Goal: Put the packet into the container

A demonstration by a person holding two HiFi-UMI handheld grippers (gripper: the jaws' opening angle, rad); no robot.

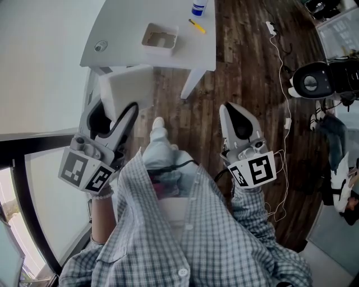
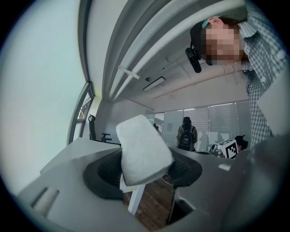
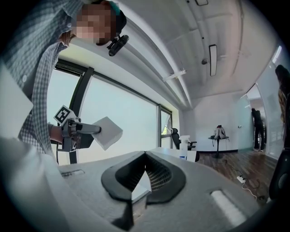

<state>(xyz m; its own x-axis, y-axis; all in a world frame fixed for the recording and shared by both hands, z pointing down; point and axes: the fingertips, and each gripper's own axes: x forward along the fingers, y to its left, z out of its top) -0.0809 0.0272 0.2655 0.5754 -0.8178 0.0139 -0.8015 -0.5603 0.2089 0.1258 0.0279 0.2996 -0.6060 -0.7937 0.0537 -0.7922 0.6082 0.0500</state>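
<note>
My left gripper [image 1: 114, 116] is shut on a white, pillow-like packet [image 1: 130, 88], which sticks out past its fingertips above the floor by the table's near left corner. In the left gripper view the packet [image 2: 142, 152] sits tilted between the dark pads of the left gripper [image 2: 144, 171]. The container [image 1: 160, 36], a shallow beige tray, stands on the white table [image 1: 129, 33] beyond it. My right gripper [image 1: 229, 112] hangs over the wooden floor with its jaws together and nothing in them. The right gripper view shows the right gripper [image 3: 146, 156] with tips touching, and the left gripper [image 3: 74, 132] holding the packet [image 3: 108, 132].
A yellow marker [image 1: 196, 26] and a blue-capped bottle [image 1: 199, 7] lie on the table's far side. A white cable [image 1: 283, 84] runs over the wooden floor toward a black machine [image 1: 317, 79] at the right. A window frame [image 1: 22, 185] borders the left. A person with a backpack [image 2: 186, 134] stands far off.
</note>
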